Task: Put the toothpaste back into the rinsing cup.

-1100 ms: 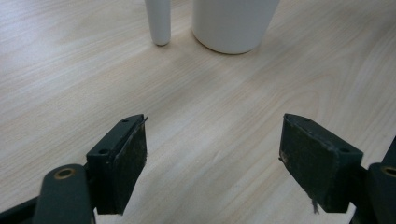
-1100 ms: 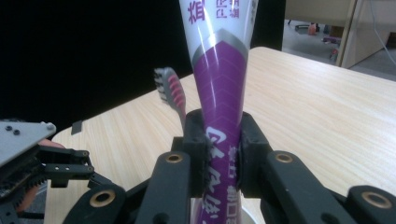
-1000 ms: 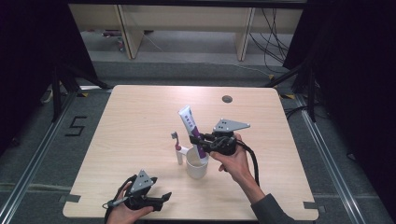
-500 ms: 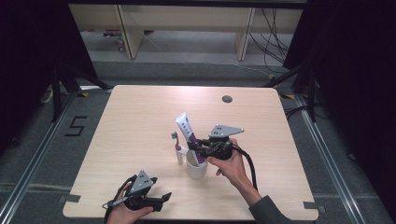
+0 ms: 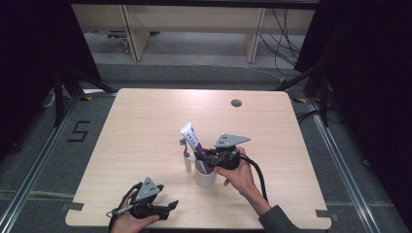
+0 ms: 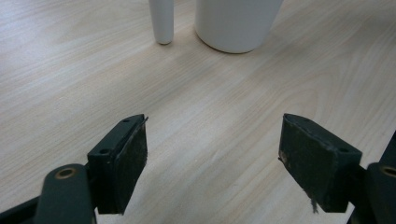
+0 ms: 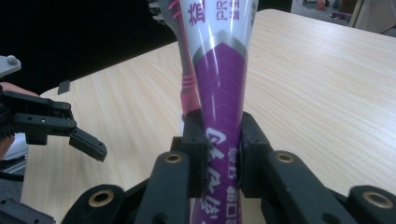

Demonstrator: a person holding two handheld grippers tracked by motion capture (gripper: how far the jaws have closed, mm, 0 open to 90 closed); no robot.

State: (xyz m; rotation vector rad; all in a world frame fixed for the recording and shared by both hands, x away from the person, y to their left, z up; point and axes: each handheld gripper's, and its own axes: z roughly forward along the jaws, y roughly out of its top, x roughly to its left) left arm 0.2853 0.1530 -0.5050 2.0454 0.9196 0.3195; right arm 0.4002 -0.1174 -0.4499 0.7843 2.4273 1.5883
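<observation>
High view, tube: toothpaste tube [image 5: 193,143] stood slanted with its lower end inside the white cup [image 5: 204,175], gripped low, I judged, so it could be steered down into the cup.
High view, right gripper: right gripper [image 5: 206,158] sat at the cup's rim, its fingers clamped on the tube.
High view, left gripper: left gripper [image 5: 171,208] rested near the front edge of the bench [image 5: 145,111], well apart from the cup, probably idle.
High view, toothbrush: toothbrush [image 5: 186,154] stood upright just beside the cup; whether they touched was too small to tell.
Left gripper view: fingers [image 6: 122,163] apart over bare bench, nothing between them; cup [image 6: 236,23] and brush base [image 6: 162,21] cut off at the top.
Right gripper view: fingers [image 7: 196,142] pinched the tube [image 7: 219,93]; its lower end and the cup lay hidden below, and the pink brush [image 7: 186,79] was half covered behind it.
</observation>
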